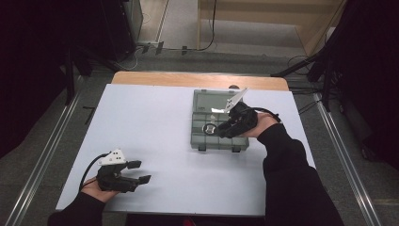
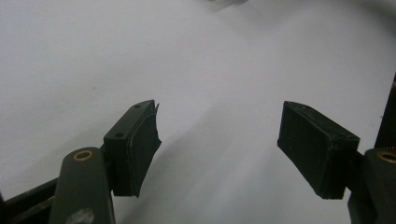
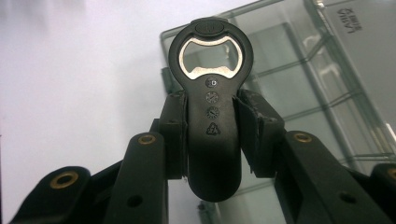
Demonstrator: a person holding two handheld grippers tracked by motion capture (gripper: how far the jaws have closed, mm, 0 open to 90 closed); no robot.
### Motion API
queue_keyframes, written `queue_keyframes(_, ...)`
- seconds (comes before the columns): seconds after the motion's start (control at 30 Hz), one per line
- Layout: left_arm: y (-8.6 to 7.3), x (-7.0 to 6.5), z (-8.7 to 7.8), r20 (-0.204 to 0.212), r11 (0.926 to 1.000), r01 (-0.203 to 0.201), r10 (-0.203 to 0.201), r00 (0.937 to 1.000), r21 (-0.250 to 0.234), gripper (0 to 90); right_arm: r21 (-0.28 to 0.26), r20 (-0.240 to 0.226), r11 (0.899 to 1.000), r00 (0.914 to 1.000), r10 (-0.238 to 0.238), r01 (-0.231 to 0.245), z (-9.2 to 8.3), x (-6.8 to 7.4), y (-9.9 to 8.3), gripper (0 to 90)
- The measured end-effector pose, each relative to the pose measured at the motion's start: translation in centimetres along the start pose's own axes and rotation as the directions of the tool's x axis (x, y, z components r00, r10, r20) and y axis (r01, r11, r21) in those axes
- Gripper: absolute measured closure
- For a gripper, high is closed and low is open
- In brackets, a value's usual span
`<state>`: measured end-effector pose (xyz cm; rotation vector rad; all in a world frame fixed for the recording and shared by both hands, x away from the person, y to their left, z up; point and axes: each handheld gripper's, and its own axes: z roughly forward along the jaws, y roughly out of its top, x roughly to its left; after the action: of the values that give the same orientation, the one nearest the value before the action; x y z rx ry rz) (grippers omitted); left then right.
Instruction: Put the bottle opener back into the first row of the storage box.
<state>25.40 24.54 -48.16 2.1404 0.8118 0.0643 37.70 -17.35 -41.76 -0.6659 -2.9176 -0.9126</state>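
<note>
Carrying opener over box, right claw clamped on its handle; left claw wide, empty. Next: lower into a compartment, release.

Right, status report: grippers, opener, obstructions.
Right gripper shut on black metal-mouthed bottle opener above clear compartment box. Left gripper open, empty. Nothing blocking.

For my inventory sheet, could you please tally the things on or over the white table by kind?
Bottle opener: 1
Clear compartment box: 1
Handheld tool: 2, the left tool and the right tool
Total: 4
</note>
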Motion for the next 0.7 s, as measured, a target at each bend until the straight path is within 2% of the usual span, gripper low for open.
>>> queue_keyframes(0.27, 0.0, 0.0, 0.0, 0.002, 1.0000, -0.001, 0.001, 1.0000, 0.001, 28.3, 0.019, 0.018, 1.000, 0.9998, 0.003, -0.003, 0.2, -1.7, 0.1, 65.7)
queue_keyframes(0.43, 0.0, 0.0, 0.0, 0.005, 1.0000, 0.001, -0.001, 1.0000, 0.001, 28.3, 0.010, 0.029, 0.999, 0.9988, -0.041, 0.040, 0.5, -3.0, 0.3, 65.7)
queue_keyframes(0.5, 0.0, 0.0, 0.0, 0.004, 1.0000, 0.000, 0.000, 1.0000, 0.001, 28.3, 0.018, 0.029, 0.999, 0.9992, -0.028, 0.027, 0.7, -3.5, 0.4, 65.6)
queue_keyframes(0.7, 0.0, 0.0, 0.0, 0.005, 1.0000, 0.000, 0.000, 1.0000, -0.001, 28.4, 0.028, 0.021, 0.999, 0.9989, -0.043, 0.043, 1.3, -4.6, 0.6, 65.7)
